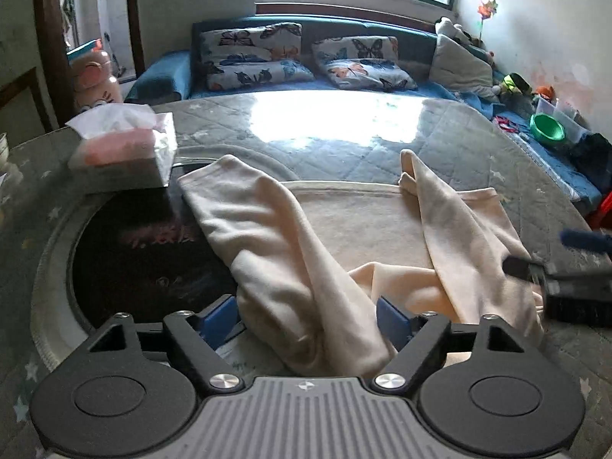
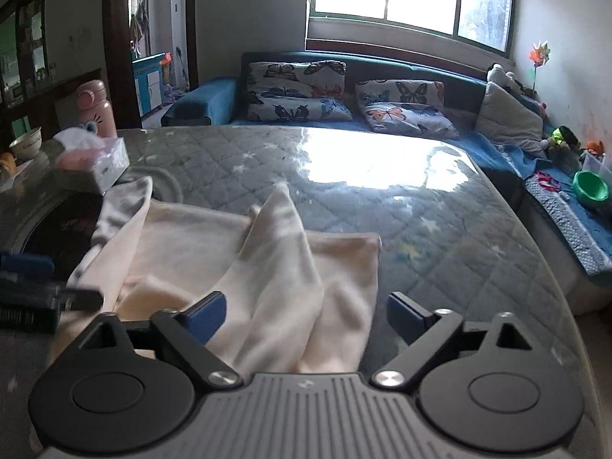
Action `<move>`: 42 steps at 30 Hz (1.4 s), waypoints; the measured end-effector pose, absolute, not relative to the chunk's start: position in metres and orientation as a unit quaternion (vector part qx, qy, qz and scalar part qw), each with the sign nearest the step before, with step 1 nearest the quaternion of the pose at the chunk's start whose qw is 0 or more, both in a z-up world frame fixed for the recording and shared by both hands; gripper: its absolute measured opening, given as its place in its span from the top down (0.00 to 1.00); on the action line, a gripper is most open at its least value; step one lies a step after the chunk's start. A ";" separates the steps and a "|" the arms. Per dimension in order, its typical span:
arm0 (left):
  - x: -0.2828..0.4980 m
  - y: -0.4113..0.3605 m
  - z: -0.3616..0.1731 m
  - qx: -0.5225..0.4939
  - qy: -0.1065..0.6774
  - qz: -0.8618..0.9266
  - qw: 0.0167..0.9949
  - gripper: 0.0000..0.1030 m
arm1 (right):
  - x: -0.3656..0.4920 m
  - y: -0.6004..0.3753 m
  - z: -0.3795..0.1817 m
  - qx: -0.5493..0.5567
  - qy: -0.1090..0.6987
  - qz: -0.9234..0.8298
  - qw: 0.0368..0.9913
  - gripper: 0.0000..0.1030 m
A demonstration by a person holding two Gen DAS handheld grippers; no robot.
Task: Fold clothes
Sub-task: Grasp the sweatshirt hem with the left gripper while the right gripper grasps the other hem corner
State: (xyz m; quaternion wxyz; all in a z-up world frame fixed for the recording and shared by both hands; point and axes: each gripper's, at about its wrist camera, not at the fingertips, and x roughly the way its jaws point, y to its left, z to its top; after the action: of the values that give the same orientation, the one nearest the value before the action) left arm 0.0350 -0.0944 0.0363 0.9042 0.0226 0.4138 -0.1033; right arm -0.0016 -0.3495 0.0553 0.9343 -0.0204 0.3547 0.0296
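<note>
Lying on the counter (image 1: 344, 141) beside a tissue box (image 1: 126, 145), the cream garment (image 1: 344, 229) has both sleeves drawn toward the grippers, left gripper (image 1: 310, 315) and right gripper (image 2: 306, 306) each with fingers apart around a sleeve, seemingly not clamping it.

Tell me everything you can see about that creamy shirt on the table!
The cream-coloured long-sleeved soft fabric garment lies spread on the glossy quilted-pattern table, its body flat and its two sleeves folded inward, pointing away from the cameras. It looks like thick, fleecy knit, wrinkled near the front. The left sleeve's cuff reaches toward the clear plastic tissue box. The near end of each sleeve sits between the spread blue fingers of a tool: the left tool and the right tool, both open.
</note>
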 end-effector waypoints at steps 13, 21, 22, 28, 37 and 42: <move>0.043 -0.093 0.027 0.016 0.431 -0.120 0.894 0.51 | 0.066 -0.332 0.029 -0.026 0.389 0.051 0.919 0.37; 0.040 -0.095 0.032 0.012 0.425 -0.124 0.897 0.51 | 0.073 -0.334 0.025 -0.026 0.391 0.040 0.919 0.40; 0.039 -0.095 0.033 0.012 0.425 -0.124 0.897 0.51 | 0.074 -0.334 0.025 -0.028 0.392 0.038 0.919 0.40; 0.037 -0.096 0.033 0.019 0.421 -0.139 0.896 0.62 | 0.078 -0.339 0.021 -0.015 0.396 0.044 0.917 0.65; 0.032 -0.089 0.036 0.017 0.407 -0.149 0.901 0.84 | 0.064 -0.345 0.034 -0.011 0.374 0.048 0.926 0.91; 0.027 -0.081 0.038 0.012 0.402 -0.154 0.902 0.87 | 0.029 -0.370 0.058 -0.020 0.337 0.024 0.941 0.91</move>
State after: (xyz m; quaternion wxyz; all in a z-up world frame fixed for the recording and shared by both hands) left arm 0.0268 -0.0806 0.0384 0.9025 0.0119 0.4021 -0.1540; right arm 0.0286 -0.3698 0.0575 0.9411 -0.0195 0.3367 0.0237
